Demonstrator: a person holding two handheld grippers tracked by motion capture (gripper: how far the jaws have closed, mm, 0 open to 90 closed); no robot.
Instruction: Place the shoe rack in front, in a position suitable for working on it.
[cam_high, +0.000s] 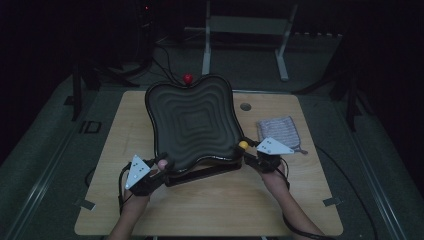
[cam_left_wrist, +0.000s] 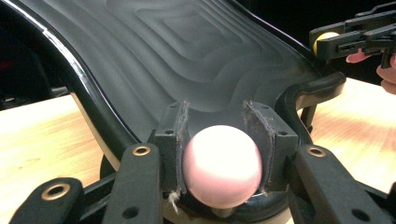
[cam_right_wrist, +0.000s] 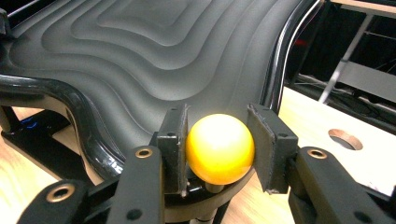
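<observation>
The bench (cam_high: 210, 200) is lying pale and mostly bare along its left side and near edge, giving open room there. The tray (cam_high: 192, 122), black with stepped ridges, is standing tilted on its dark base (cam_high: 200, 174) near the bench's middle, its far edge raised and reaching about to the bench's far edge, where a red knob (cam_high: 188, 78) is showing at its far rim.

The left gripper (cam_high: 161, 166) is sitting at the tray's near left corner. In the left gripper view its jaws are standing part open, their pads pressing both sides of the pink knob (cam_left_wrist: 222, 165), which is sitting on a short stem at the tray's rim. The left hand (cam_high: 131, 197) is coming in from the near edge, forearm angled up toward the tray, the gripper pointing forward and a little right.

The right gripper (cam_high: 246, 149) is sitting at the tray's near right corner. In the right gripper view its jaws are also standing part open: the left pad is touching the yellow knob (cam_right_wrist: 220, 148), the right pad is lying just beside it, and whether it is touching I cannot tell. The right hand (cam_high: 274, 175) is reaching in from the near right, the gripper pointing left and forward.

Right of the tray a round hole (cam_high: 245, 106) is showing in the bench, and a striped cloth (cam_high: 279, 131) is lying near the right edge, just beyond the right gripper, narrowing the room there.
</observation>
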